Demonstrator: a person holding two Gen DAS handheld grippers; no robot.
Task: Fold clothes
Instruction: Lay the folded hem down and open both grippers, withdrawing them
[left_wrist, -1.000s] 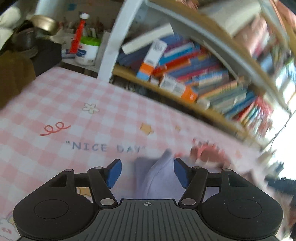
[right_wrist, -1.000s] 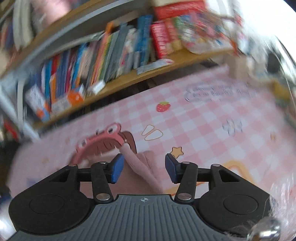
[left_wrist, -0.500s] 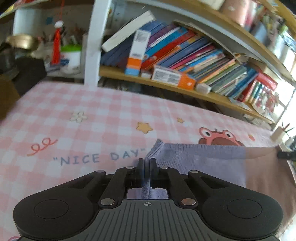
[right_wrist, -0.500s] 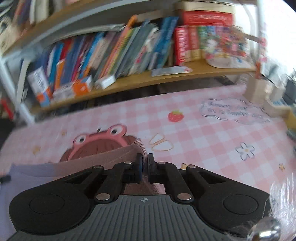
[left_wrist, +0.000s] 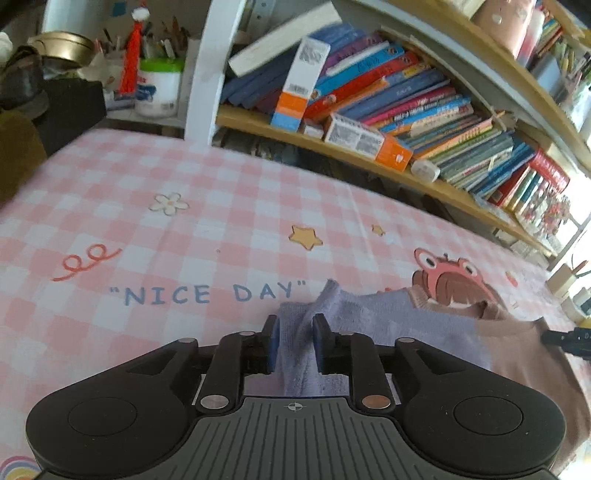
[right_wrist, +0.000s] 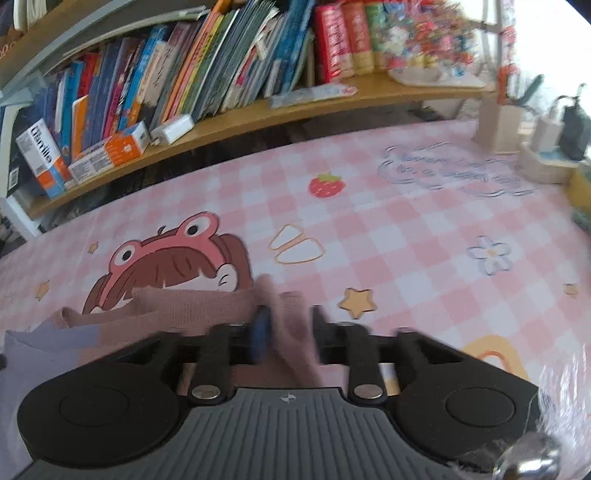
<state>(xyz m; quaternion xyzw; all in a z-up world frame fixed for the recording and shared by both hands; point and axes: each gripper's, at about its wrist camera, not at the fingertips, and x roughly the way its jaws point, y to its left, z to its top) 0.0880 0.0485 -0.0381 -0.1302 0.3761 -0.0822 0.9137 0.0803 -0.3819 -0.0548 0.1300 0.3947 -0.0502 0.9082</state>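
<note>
Two-tone knit top (left_wrist: 406, 332), lilac on one half and dusty pink-brown on the other, spread flat on the counter (left_wrist: 184, 229) with its far edge running across between both views. Left gripper (left_wrist: 295, 343) at the lilac corner, fingers (left_wrist: 272, 345) parted a little with a raised ridge of fabric standing in the gap, pads not pressing it as far as can be told. Right gripper (right_wrist: 286, 332) at the pink-brown corner (right_wrist: 207, 310), same story: fingers (right_wrist: 261, 332) a bit apart around a bunched tuft, though that view is motion-blurred so hard to be sure of contact.

Looks like one fold's edge sitting at rest on the counter with both corners loose in the gaps. Fits either a corner just let go or one about to be pinched, can't call it from this. Either way, knit is soft and floppy, so any lift needs both corners taken evenly or the edge sags in the middle.

Counter covered in a pink-and-white checked cloth with "NICE DAY" lettering, stars, a flower, a strawberry and a frog-hat cartoon. Behind it, a low wooden shelf (left_wrist: 369, 158) crammed with leaning books (left_wrist: 424, 107) and small boxes, plus a white jar with a green lid (left_wrist: 159, 88) off to the left.
</note>
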